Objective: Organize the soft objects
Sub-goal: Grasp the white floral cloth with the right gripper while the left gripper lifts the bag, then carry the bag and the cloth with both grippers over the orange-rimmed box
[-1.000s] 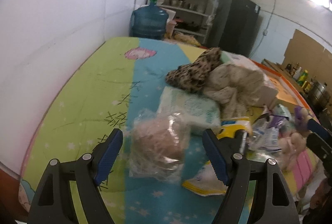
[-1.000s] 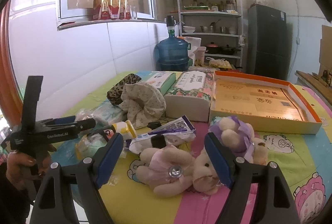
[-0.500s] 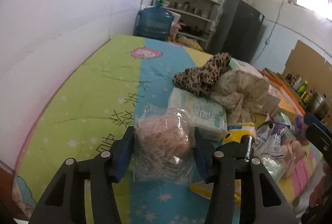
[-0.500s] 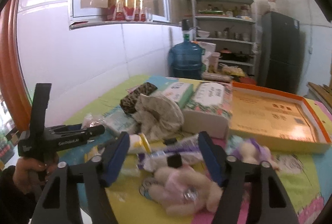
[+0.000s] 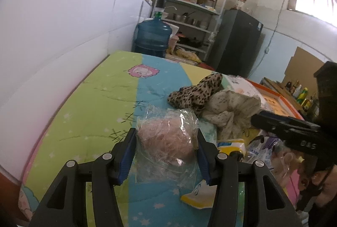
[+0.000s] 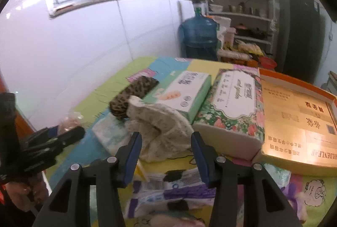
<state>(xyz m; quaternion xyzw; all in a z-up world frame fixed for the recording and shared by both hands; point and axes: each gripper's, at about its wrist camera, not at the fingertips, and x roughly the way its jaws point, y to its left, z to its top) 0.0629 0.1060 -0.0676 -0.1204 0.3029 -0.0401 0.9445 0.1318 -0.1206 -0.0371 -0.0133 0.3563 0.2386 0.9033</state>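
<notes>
My left gripper (image 5: pixel 166 136) is shut on a clear plastic bag of pale pink fluff (image 5: pixel 164 143), both blue pads pressing its sides just above the quilt. It also shows at the left edge of the right wrist view, left gripper (image 6: pixel 52 138). A crumpled beige speckled cloth (image 6: pixel 160 132) lies between the fingers of my right gripper (image 6: pixel 165 138), whose jaws are closing around it; a firm pinch does not show. Against the cloth's far side rests a leopard-print cloth (image 6: pixel 132 96). The right gripper (image 5: pixel 284 130) comes in from the right in the left wrist view.
Green-and-white tissue box (image 6: pixel 183 92), floral tissue box (image 6: pixel 233 100) and an orange-rimmed flat box (image 6: pixel 294 117) stand behind the cloths. A soft white tissue pack (image 6: pixel 109 134) and purple-printed packets (image 6: pixel 168 191) lie near. White wall on the left; water jug (image 6: pixel 199 37) beyond the bed.
The left gripper's jaws closed onto the plastic bag and have held it since. The right gripper swung left from the plush toys to the beige cloth, its jaws narrowing.
</notes>
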